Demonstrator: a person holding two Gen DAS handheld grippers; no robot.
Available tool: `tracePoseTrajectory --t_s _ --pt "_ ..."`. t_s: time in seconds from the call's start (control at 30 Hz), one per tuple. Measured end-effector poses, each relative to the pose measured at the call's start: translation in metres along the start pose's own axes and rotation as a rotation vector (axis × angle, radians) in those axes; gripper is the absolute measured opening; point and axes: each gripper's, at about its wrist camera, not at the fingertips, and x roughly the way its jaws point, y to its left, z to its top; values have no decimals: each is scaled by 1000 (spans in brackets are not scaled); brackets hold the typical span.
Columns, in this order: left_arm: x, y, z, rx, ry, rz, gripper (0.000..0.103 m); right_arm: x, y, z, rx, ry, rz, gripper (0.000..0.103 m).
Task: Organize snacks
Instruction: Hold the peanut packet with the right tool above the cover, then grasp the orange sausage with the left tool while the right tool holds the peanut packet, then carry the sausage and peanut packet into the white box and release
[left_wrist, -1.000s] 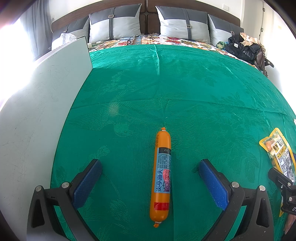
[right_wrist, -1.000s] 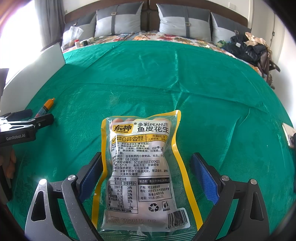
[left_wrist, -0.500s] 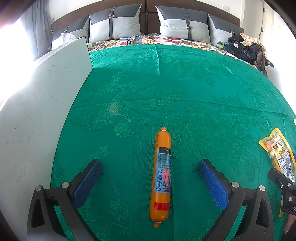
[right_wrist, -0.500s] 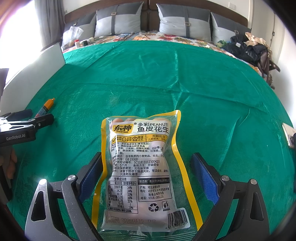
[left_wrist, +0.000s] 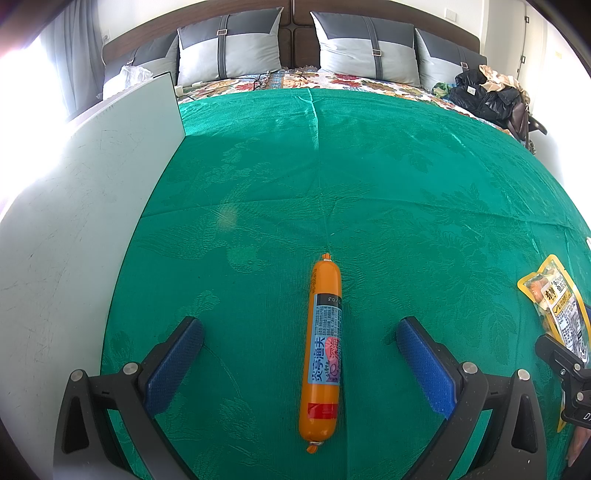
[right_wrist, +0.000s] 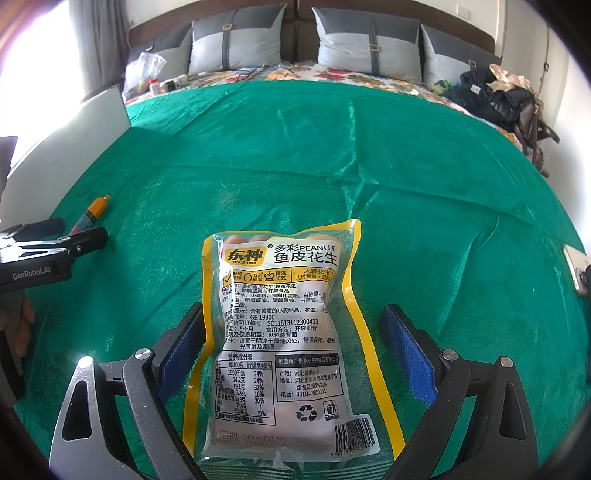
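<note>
An orange sausage stick with a blue label lies lengthwise on the green cloth. My left gripper is open, its blue pads either side of the sausage without touching it. A yellow-edged peanut snack bag lies flat between the blue pads of my open right gripper; the left pad is close to the bag's edge. The bag also shows at the right edge of the left wrist view. The sausage and the left gripper's fingers appear at the left of the right wrist view.
A white board stands along the left of the cloth. Grey pillows line the headboard behind. Dark bags and clothes are piled at the far right. A plastic bag and small bottles sit far left. A flat object lies at the right edge.
</note>
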Motion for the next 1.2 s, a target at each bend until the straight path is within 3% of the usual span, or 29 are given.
tracePoseTrajectory --t_s 0.33,0.43,0.5,0.6,0.63,0.67,0.73,0.77,0.87,1.0,1.1,1.2 --pt "1 0 0 0 2 -2 103 0 0 0 0 0 0 96" --pt "3 1 8 43 99 -34 103 0 0 1 -4 4 6 96" --pt "4 1 12 73 185 -49 103 3 -1 7 -39 67 35 97" --pt "2 -5 12 100 248 -58 101 13 2 28 -83 240 59 96" --pt "0 -8 12 107 252 -57 98 18 3 36 -86 300 61 96" --pt "-3 -10 11 110 245 -62 86 21 3 41 -83 337 65 95" --pt "-14 -16 10 138 231 -73 48 23 1 50 -68 373 66 85" --pt "-19 -18 8 153 231 -63 17 20 1 52 -70 373 69 64" --pt "-26 -8 -1 120 237 -90 15 11 -4 53 -33 381 77 58" --pt "-51 22 -14 -53 167 -244 15 -10 -17 39 63 340 131 58" --pt "-69 35 -24 -122 134 -290 15 -22 -36 29 123 302 182 58" --pt "-76 37 -32 -140 127 -293 15 -22 -38 22 115 306 166 58"
